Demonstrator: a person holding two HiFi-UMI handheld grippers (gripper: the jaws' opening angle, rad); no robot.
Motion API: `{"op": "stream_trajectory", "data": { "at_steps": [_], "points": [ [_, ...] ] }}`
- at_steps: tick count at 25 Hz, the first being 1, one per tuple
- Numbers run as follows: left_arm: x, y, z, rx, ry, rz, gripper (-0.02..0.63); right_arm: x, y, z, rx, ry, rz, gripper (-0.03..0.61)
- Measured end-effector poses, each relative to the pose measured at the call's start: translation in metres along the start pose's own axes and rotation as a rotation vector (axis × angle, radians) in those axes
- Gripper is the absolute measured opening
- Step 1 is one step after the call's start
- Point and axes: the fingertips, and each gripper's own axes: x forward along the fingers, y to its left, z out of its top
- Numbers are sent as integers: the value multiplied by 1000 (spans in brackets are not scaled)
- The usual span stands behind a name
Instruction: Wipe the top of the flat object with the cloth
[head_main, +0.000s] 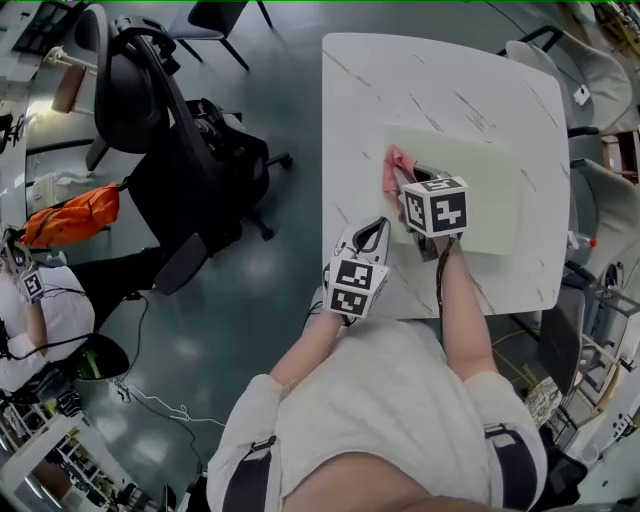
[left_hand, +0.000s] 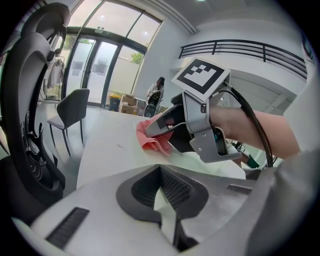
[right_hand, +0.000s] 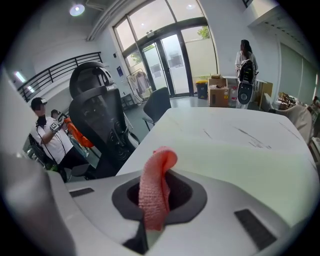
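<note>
On the white counter (head_main: 380, 80) a pale green mat (head_main: 490, 190) lies flat. The pink cloth (head_main: 396, 166) sits at the mat's left edge, pinched in the closed right tool (head_main: 404, 182). The cloth looks soft, light and floppy, and a fold stands up between the jaws, so a bunched grip suits it. The right forearm reaches forward, the tool low over the mat. The left tool (head_main: 373, 232) hangs closed and empty near the counter's front edge.

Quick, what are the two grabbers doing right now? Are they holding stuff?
Left gripper: shut, holding nothing.
Right gripper: shut on the pink cloth.
</note>
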Motion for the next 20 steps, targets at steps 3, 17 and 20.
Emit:
{"op": "stream_trajectory", "data": {
  "at_steps": [3,17,20],
  "points": [
    [0,-1,-1,-3,-5,-4,12,-2,1,-3,15,-2,6,31],
    [-2,-1,-1,19,-15,-29,12,-20,22,-38,14,13,11,31],
    [-1,-1,-1,22,-14,-39,12,-19,21,-38,8,13,5,31]
  ]
}}
